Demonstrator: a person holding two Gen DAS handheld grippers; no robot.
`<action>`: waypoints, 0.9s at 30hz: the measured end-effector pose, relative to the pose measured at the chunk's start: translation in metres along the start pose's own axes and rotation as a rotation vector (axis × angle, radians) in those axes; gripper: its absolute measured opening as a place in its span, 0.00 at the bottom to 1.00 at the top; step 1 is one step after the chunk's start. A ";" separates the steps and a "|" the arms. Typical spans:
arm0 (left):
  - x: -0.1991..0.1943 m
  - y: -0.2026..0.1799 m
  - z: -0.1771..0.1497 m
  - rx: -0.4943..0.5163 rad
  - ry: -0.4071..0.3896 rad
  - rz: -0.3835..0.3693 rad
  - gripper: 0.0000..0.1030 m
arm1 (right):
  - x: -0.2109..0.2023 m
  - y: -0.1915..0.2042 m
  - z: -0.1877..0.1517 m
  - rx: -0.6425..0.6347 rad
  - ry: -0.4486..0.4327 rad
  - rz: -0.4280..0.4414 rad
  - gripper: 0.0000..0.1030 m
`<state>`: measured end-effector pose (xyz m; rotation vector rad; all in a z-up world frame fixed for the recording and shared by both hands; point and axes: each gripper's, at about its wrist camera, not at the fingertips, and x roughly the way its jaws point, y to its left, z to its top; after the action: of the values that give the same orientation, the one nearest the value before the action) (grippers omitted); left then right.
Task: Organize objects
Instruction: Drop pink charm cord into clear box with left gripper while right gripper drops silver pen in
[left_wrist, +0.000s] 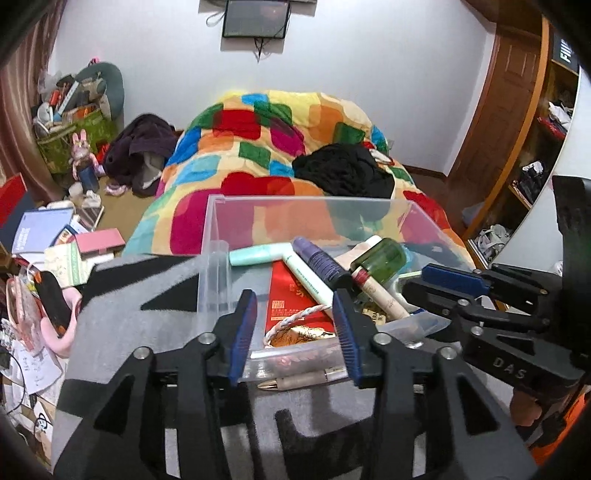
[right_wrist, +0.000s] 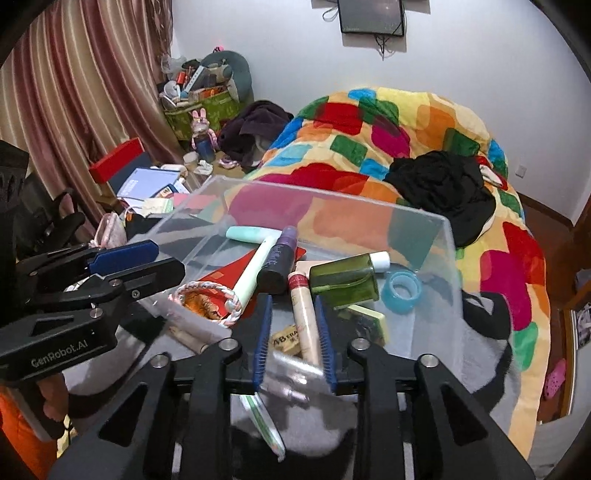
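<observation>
A clear plastic box (left_wrist: 310, 201) (right_wrist: 332, 205) stands on a grey and black cloth. It holds a mint tube (left_wrist: 258, 254), a purple bottle (right_wrist: 280, 254), a green bottle (right_wrist: 343, 282), a cream tube (right_wrist: 304, 317), a red envelope (left_wrist: 291, 295), a braided cord loop (right_wrist: 207, 295) and a blue tape roll (right_wrist: 402, 288). My left gripper (left_wrist: 295, 306) is open, its jaws straddling the box's near wall without pressing it. My right gripper (right_wrist: 292, 301) is open over the box; a blurred silver thing (right_wrist: 295, 369) sits loose between its jaws.
A pen (left_wrist: 303, 380) lies on the cloth in front of the box, and a green-white tube (right_wrist: 264, 421) lies under the right gripper. Behind is a bed with a bright patchwork quilt (left_wrist: 280, 147). Books and clutter (left_wrist: 44, 229) fill the left side.
</observation>
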<state>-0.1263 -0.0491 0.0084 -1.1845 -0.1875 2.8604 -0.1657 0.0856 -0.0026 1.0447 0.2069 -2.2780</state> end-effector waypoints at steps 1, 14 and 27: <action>-0.003 -0.001 0.000 0.005 -0.007 0.002 0.46 | -0.005 0.000 -0.001 -0.002 -0.009 -0.001 0.26; -0.038 0.002 -0.021 0.052 -0.046 0.039 0.72 | -0.044 -0.002 -0.043 -0.046 -0.017 -0.011 0.38; 0.013 0.009 -0.059 0.061 0.142 0.032 0.72 | 0.016 0.018 -0.071 -0.124 0.155 0.064 0.33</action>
<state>-0.0932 -0.0509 -0.0431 -1.3843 -0.0765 2.7721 -0.1178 0.0907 -0.0604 1.1461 0.3681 -2.1009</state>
